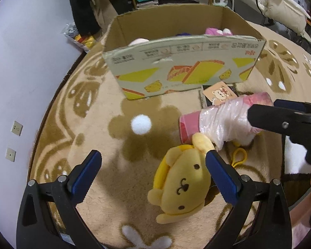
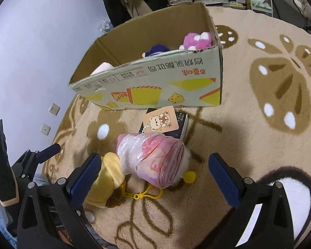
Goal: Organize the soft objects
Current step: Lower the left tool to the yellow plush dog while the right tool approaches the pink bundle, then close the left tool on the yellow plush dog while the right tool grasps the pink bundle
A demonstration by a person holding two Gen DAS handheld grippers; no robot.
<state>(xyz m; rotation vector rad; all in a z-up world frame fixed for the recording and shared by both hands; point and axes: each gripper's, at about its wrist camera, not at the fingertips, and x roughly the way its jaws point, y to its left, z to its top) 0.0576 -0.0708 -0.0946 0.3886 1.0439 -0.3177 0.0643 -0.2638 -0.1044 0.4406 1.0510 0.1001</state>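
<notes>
On the beige floral pile carpet [image 1: 105,207], at the left of the working area, the yellow plush dog toy with a stitched face [image 1: 182,184] lies on its back, partly between the blue-padded fingers of the left gripper [image 1: 153,176]. It is judged light, soft and easily squashed, with no fragile part; its rounded head offers the fullest hold, while the floppy ear and the yellow plastic clip loop [image 1: 239,157] would let it swing. The left jaws are spread wide and hold nothing; the right-hand pad lies against or just over the toy's ear and cheek, though true contact cannot be told, and the left-hand pad stands clear over bare carpet.

Just to the right, touching the toy's ear, lies the rolled pink fabric bundle half wrapped in clear plastic film [image 2: 155,161]. It is judged light and yielding but slippery where the film covers it; a grip across the middle of the roll, or on its bare cloth end, should slide least. The right gripper [image 2: 155,178] hovers over it with its jaws fully apart and empty, the roll lying between them without being pinched.

Behind both stands the open printed cardboard box [image 2: 155,83], in which a pink-and-white plush toy [image 2: 197,39] and a purple one [image 2: 155,49] already rest. A bear-printed card tag [image 2: 161,120] on a dark booklet lies between box and roll.
</notes>
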